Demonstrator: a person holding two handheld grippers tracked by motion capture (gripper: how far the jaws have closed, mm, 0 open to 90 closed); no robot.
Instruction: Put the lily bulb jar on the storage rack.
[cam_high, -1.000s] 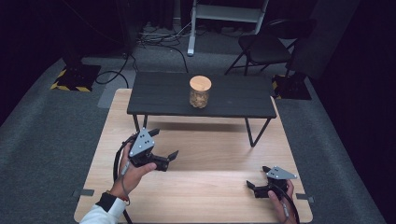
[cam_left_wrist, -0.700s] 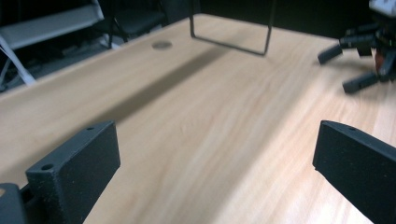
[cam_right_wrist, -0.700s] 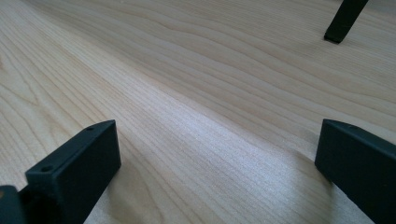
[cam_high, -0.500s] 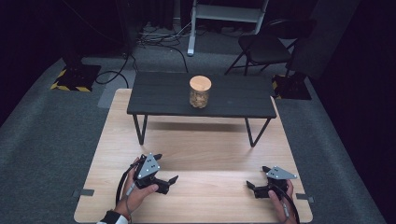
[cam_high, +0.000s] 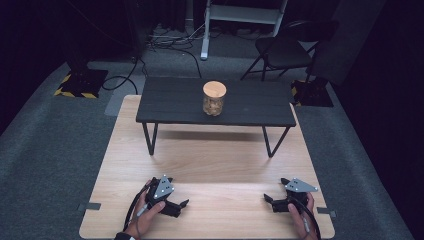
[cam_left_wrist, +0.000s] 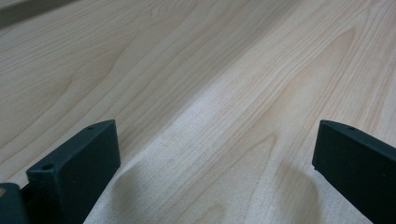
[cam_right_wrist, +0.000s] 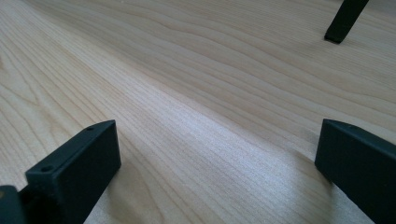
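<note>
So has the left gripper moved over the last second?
Yes. The left gripper has dropped back toward the person's edge of the wooden board, away from the black table.

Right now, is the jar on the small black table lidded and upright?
Yes. The glass jar stands upright on the small black table, with its round wooden lid seated flat on top.
</note>
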